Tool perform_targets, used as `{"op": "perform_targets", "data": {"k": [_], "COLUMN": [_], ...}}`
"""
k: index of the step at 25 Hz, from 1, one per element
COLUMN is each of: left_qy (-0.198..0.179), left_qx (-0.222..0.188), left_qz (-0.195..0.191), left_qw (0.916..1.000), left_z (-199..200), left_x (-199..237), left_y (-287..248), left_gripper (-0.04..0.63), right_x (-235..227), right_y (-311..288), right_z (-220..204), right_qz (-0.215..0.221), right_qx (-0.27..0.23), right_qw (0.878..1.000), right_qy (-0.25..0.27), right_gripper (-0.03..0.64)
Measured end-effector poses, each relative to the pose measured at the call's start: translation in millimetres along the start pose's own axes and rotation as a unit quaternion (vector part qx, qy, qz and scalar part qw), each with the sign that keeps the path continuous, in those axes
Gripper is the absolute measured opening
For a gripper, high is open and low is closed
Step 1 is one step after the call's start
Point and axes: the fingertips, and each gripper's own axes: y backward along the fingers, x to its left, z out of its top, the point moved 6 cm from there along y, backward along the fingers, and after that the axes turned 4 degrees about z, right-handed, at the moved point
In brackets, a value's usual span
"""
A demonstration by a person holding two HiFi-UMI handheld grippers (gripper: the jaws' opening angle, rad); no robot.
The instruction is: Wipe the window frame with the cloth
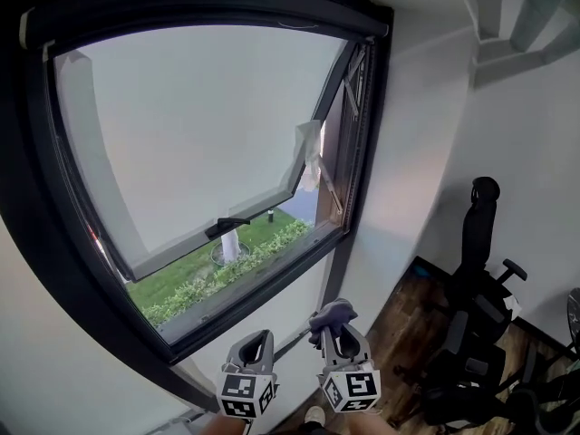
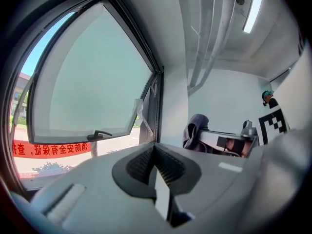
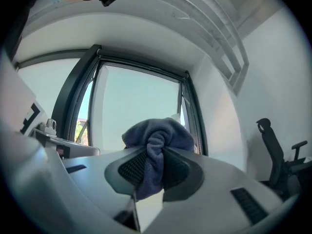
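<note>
A dark window frame [image 1: 272,293] surrounds a sash that is tilted open outward, with a black handle [image 1: 227,227] on its lower rail. Below the sill, my right gripper [image 1: 333,326] is shut on a bunched grey-blue cloth [image 3: 157,136], which bulges out above the jaws in the right gripper view. My left gripper [image 1: 256,347] hangs beside it, shut with nothing between its jaws [image 2: 154,156]. Both grippers sit below the frame's lower right corner [image 1: 349,234], apart from it. The left gripper view shows the sash [image 2: 92,82] and the cloth [image 2: 195,130] on the other gripper.
A white wall [image 1: 408,152] runs right of the window. A black office chair [image 1: 480,270] stands on the wooden floor [image 1: 399,333] at the right. A strip of loose white film [image 1: 310,157] hangs at the sash's right edge. Grass and shrubs lie outside.
</note>
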Motion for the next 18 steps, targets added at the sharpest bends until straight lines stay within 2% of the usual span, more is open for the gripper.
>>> {"op": "perform_targets", "data": {"k": [11,18], "left_qy": [0.006,0.013], "left_qx": [-0.029,-0.018], "left_qz": [0.023,0.031], "left_qw": [0.9993,0.9993], "left_z": [37,41], "left_x": [-18,-21], "left_y": [-123,-160], "left_gripper": [0.008,0.008], "right_x": [-91,-130], "right_y": [-84,-119], "right_z": [13,15], "right_qz": [0.039,0.039], "right_qx": [-0.005,-0.001], "right_qw": [0.999,0.999], "right_qy": [0.009,-0.012], "right_gripper": [0.079,0.080]}}
